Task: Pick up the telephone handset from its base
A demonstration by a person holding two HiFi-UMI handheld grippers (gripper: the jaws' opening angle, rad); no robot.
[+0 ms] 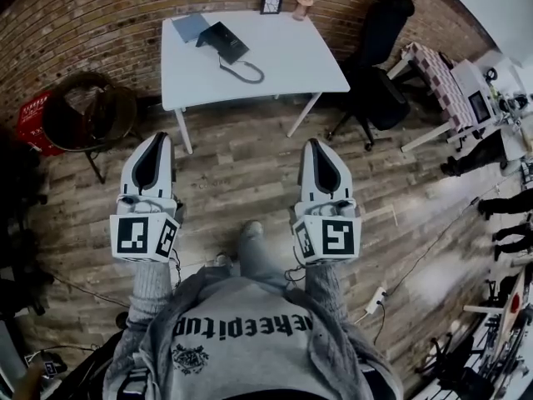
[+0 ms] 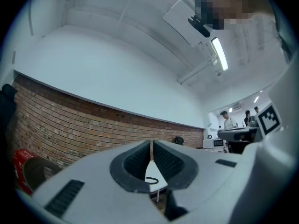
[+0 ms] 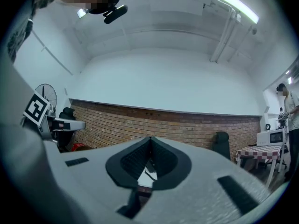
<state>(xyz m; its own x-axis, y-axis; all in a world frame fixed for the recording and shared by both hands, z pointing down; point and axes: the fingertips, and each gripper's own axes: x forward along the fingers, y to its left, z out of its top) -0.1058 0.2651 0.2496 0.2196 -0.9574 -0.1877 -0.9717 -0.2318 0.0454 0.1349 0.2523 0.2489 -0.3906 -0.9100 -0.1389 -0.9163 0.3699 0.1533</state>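
Head view, looking steeply down onto a brown wood-plank floor (image 1: 241, 173).

Left gripper (image 1: 158, 137), white with a black-lined claw: claw closed tip to tip and holding nothing. Its own view (image 2: 151, 143) shows the ribbed pads meeting at the front.

Right gripper (image 1: 315, 142), same build: claw also pinched together and empty, tips touching in its own view (image 3: 150, 139). The two grippers are side by side, near the person, both pointing toward the far side.

White square-topped table (image 1: 283, 57) stands far, against the brown brick wall (image 1: 100, 15), well apart from both grippers.

Black desk telephone (image 1: 223, 42) sits left of centre on the table. Its handset cannot be told from the base at this range.

Dark curled cord (image 1: 243, 73) loops on the tabletop just nearer than the telephone, also visible in the left gripper view (image 2: 150, 179).

Blue-grey flat folder (image 1: 191, 27) lies just left of the telephone.

Small black picture frame (image 1: 271, 2) is at the table's far edge.

Black office chair (image 1: 379, 65) is right of the table. Red plastic crate (image 1: 32, 119) is far left.
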